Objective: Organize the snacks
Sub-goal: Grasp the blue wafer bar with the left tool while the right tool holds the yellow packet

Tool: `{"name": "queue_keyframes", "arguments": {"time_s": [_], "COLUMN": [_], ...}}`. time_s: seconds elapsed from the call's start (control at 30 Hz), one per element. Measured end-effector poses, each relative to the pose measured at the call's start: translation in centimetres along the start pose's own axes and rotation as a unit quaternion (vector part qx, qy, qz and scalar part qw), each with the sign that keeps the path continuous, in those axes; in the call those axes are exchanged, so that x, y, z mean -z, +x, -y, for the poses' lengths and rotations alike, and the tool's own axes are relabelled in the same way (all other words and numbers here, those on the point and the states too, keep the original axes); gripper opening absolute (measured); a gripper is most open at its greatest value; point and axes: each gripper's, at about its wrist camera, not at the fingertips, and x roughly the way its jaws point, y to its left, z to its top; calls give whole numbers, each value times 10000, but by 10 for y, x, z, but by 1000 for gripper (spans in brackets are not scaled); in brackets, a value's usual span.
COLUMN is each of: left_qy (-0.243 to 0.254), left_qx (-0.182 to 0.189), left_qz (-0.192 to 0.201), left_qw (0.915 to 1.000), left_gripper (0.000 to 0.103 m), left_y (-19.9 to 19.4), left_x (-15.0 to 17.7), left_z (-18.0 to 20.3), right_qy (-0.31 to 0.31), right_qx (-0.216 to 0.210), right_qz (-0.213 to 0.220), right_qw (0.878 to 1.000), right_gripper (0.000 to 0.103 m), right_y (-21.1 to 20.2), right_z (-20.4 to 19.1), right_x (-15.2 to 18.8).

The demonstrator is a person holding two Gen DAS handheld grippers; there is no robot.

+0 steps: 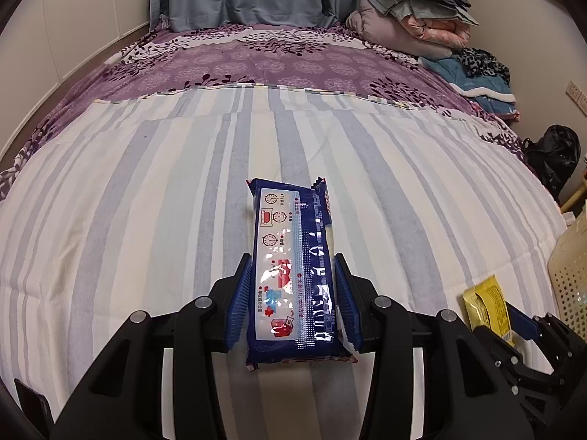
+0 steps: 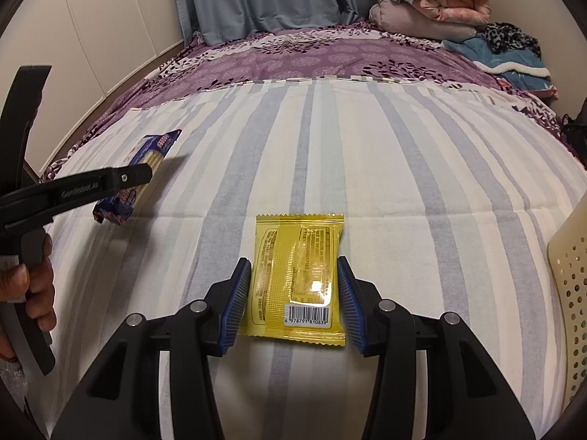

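Observation:
A long blue cracker packet (image 1: 293,275) sits between the blue pads of my left gripper (image 1: 293,286), which is shut on its sides; in the right wrist view the packet (image 2: 143,179) is held above the striped bed sheet. A yellow snack packet (image 2: 299,275), barcode side up, sits between the pads of my right gripper (image 2: 293,289), which press on its two side edges. Whether it rests on the sheet or is just off it I cannot tell. It also shows at the right of the left wrist view (image 1: 488,308).
A cream perforated basket (image 2: 572,293) stands at the right edge of the bed; it also shows in the left wrist view (image 1: 572,275). Folded quilts and clothes (image 1: 414,18) are piled at the far right. A purple bedspread (image 1: 256,62) lies behind the striped sheet (image 1: 110,220). A black bag (image 1: 554,154) sits beside the bed.

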Motion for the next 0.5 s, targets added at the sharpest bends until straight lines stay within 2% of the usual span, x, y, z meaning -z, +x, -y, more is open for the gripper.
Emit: {"name": "queue_keyframes", "arguments": {"time_s": [0.5], "left_qy": [127], "left_qx": [169], "left_qz": [127], "left_qw": [9997], "left_gripper": [44], "left_y": [-37], "left_x": [24], "left_z": [7], "right_qy": [-7], "right_qx": [36], "right_qz": [301], "right_qw": [9995], "right_gripper": [47], "right_y": [-38], "right_z": [-10], "right_x": [5]}}
